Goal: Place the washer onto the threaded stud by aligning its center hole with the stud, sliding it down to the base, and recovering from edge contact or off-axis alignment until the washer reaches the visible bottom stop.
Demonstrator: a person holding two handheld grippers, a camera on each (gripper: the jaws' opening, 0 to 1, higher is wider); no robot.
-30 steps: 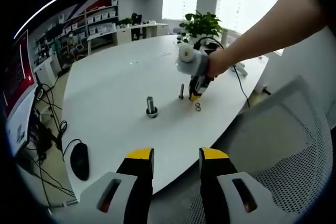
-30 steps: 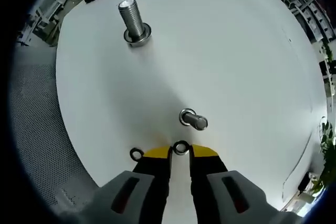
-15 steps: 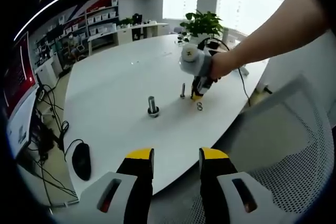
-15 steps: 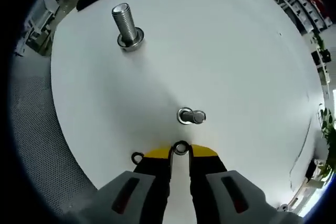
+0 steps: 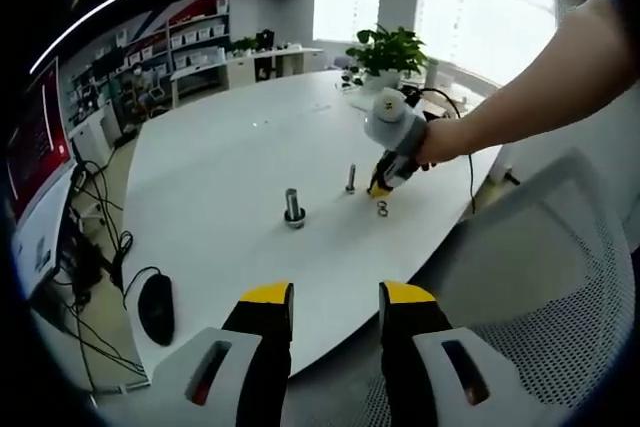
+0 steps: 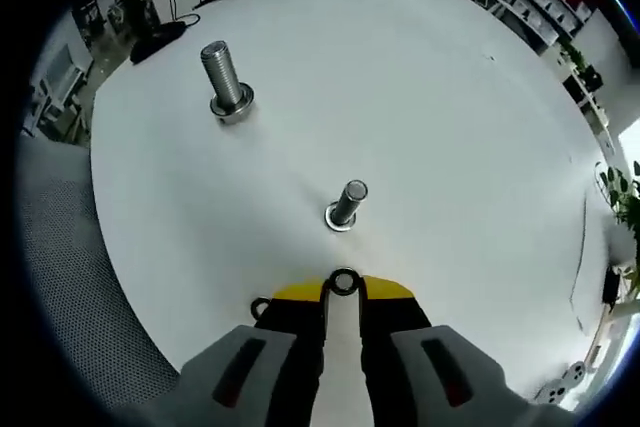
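In the right gripper view I am seeing my right gripper (image 6: 343,285) pinching a small washer (image 6: 343,282) between its yellow-tipped jaws, which are closed onto the ring's edges. The washer is sitting at the very jaw tips, above the white table (image 6: 480,127). The small threaded stud (image 6: 346,203) is standing upright just ahead of the washer, apart from it, with a gap of bare tabletop between them. A second washer (image 6: 261,305) is lying flat on the table just beside the left jaw. Farther off to the upper left, a larger bolt (image 6: 224,80) is standing on its own, well apart from the gripper.

The left gripper view is giving me the wider scene: my left gripper (image 5: 335,297) is hanging back near the table edge with its jaws apart and holding nothing. From here I am looking at the right gripper (image 5: 381,185) from the side, gripped by the person's hand (image 5: 440,140) and tilted down toward the table (image 5: 220,167) near the small stud (image 5: 350,179). The larger bolt (image 5: 293,208), a computer mouse (image 5: 152,307), a mesh chair (image 5: 560,287) and a potted plant (image 5: 388,50) are also showing here.
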